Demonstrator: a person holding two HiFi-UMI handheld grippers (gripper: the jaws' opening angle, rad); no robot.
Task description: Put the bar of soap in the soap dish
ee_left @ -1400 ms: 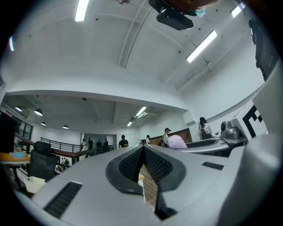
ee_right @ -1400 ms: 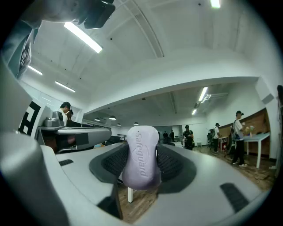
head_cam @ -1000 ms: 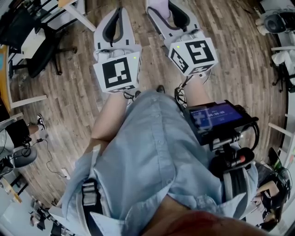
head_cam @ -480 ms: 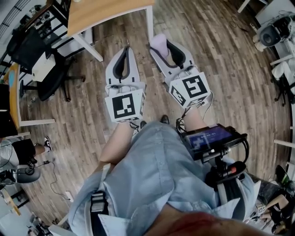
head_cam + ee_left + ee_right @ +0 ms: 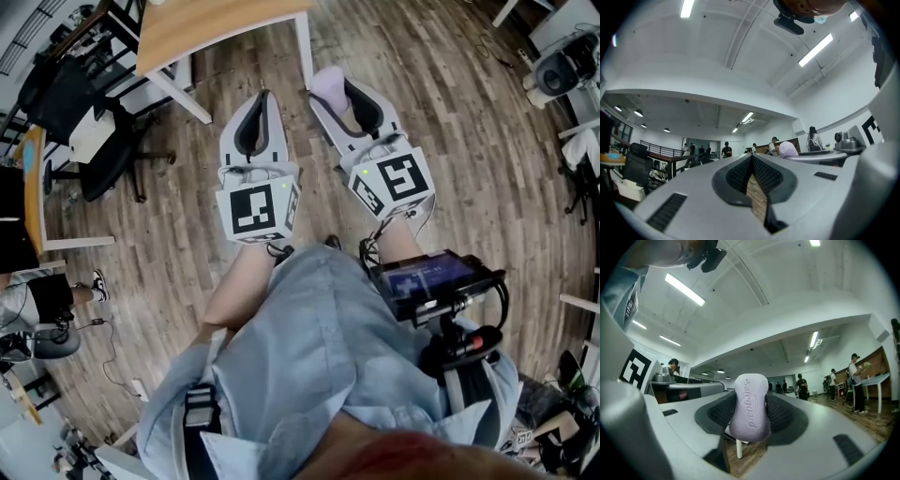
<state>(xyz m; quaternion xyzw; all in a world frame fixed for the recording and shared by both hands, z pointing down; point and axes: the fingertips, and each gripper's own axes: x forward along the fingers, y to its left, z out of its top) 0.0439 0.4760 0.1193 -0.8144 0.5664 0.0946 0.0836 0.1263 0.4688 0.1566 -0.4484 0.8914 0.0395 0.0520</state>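
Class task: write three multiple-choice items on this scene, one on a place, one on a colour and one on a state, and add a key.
1. Where is the bar of soap?
A in a soap dish
B between the right gripper's jaws
C on a shelf

2. What colour is the soap?
A green
B yellow
C pale purple

3. How do the left gripper's jaws stand?
A together, with nothing between them
B wide apart
C closed on a dish

Key:
1. B, because the right gripper view shows the jaws clamped on either side of it.
2. C, because it looks lilac in the head view and the right gripper view.
3. A, because the left gripper view shows the tips meeting with nothing held.
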